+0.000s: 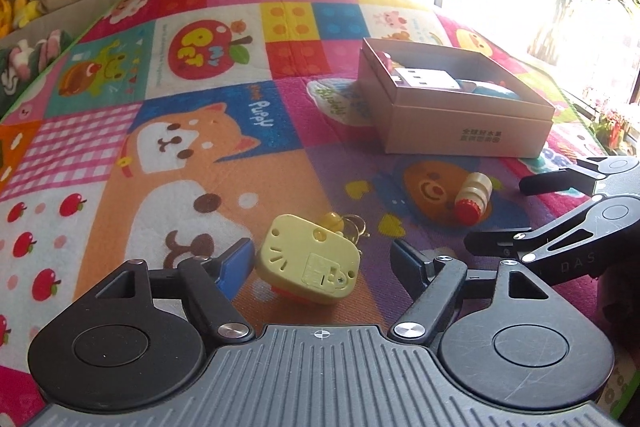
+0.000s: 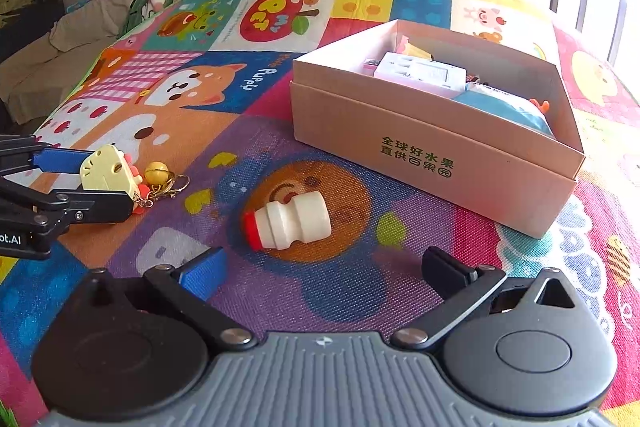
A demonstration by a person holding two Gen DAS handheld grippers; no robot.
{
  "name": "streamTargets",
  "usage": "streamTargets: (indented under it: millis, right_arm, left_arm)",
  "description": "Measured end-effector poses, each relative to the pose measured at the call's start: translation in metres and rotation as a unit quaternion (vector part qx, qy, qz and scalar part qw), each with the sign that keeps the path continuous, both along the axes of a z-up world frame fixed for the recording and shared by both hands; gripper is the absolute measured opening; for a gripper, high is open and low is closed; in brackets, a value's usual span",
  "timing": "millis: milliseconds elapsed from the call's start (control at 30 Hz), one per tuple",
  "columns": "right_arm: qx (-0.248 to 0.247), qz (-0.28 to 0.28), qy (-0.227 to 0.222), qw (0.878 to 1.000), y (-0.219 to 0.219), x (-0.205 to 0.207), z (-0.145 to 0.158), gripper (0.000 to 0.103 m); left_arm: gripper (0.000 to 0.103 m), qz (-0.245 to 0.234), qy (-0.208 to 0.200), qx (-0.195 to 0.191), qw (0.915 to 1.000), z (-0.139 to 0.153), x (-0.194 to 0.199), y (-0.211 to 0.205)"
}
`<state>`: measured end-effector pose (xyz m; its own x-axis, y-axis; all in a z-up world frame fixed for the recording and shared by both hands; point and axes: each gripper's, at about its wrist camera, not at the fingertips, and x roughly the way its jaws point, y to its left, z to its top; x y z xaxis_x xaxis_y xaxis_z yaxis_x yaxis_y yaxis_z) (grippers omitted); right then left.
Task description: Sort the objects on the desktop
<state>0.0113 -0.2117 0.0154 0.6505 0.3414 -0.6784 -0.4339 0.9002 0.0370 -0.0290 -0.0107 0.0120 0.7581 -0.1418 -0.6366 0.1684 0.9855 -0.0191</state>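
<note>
Here, the yellow toy (image 1: 308, 263) sits between parted fingers (image 1: 236, 263).

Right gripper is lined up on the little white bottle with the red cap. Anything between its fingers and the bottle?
Nothing visible. The right gripper is open, and only bare play mat lies between it and the white bottle. The yellow keychain toy lies well off to the side, at the left gripper.

Count, loose on mat (image 2: 280, 291): 1 yellow keychain toy (image 1: 308, 263) w/ 1 bell (image 2: 156, 173); 1 small white bottle (image 2: 290, 225), red cap. 1 open cardboard box (image 2: 432, 151); inside approx. 3 items visible: 1 white plug adapter (image 2: 424, 71), 1 blue item (image 2: 504, 109), rest part hidden. Grippers: 2.
</note>
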Motion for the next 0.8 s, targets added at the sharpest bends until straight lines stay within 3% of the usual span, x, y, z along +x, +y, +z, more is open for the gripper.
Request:
streamTargets:
  millis: [67,200,267,433,633,800]
  right_arm:
    - [-0.001,0.0,0.0,1.0,0.0,0.0,0.0,0.103]
    - [0.0,-0.002,0.0,1.0,-0.001,0.001,0.0,0.103]
    - [0.0,-0.003,0.0,1.0,-0.001,0.001,0.0,0.103]
    - [0.014,-0.021,0.001,1.0,-0.008,0.003,0.001,0.103]
    - [0.057,-0.07,0.009,0.996,-0.026,0.01,0.003,0.103]
    - [0.059,-0.077,0.007,0.995,-0.028,0.01,0.003,0.103]
  left_arm:
    - [0.079,0.004,0.0,0.001,1.0,-0.001,0.001,0.001]
    - [0.06,0.012,-0.002,0.002,0.9999,0.002,0.0,0.006]
    - [0.058,0.0,-0.011,-0.007,0.9999,0.006,-0.005,0.007]
    - [0.077,-0.074,-0.037,-0.027,0.9962,0.017,-0.023,-0.013]
    - [0.082,-0.168,-0.039,-0.062,0.9831,0.021,-0.035,-0.04]
    - [0.086,-0.2,-0.01,-0.063,0.9778,0.012,-0.038,-0.054]
